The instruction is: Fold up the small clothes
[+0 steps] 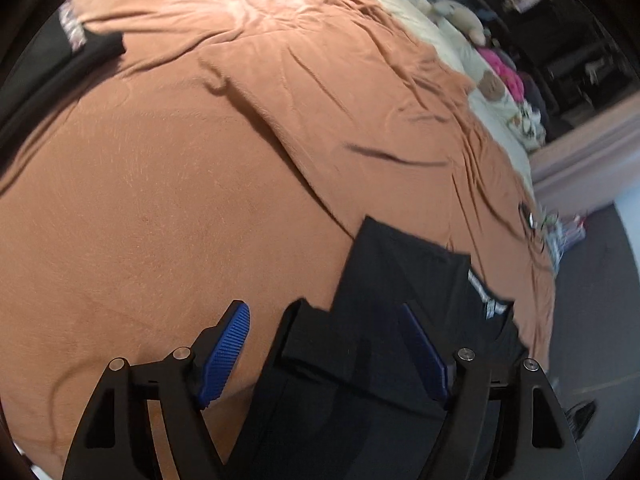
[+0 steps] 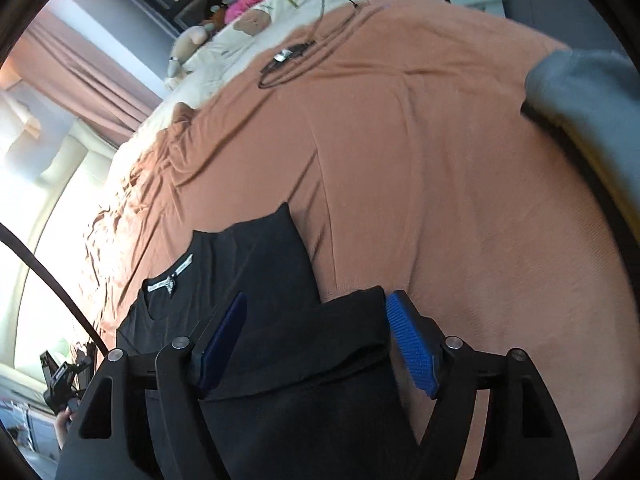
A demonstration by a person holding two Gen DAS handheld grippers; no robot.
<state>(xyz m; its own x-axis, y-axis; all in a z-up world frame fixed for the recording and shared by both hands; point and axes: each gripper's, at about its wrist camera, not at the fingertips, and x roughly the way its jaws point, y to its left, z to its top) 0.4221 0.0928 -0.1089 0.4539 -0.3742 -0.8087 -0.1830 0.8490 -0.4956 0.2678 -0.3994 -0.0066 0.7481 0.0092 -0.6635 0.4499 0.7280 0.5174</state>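
A black t-shirt (image 1: 404,280) lies flat on the orange bedspread (image 1: 200,160), its white neck label (image 1: 486,292) showing. My left gripper (image 1: 326,354) is open above the shirt's folded-in sleeve edge, blue pads spread wide, nothing held. In the right wrist view the same black t-shirt (image 2: 256,276) lies with its neck label (image 2: 170,278) at the left. My right gripper (image 2: 316,340) is open over the other folded sleeve part, pads apart and empty.
Another dark garment (image 1: 76,48) lies at the far left on the bedspread. A grey folded cloth (image 2: 588,92) lies at the right. A black cable with a small device (image 2: 286,58), pillows and plush toys (image 2: 244,12) sit near the bed's head.
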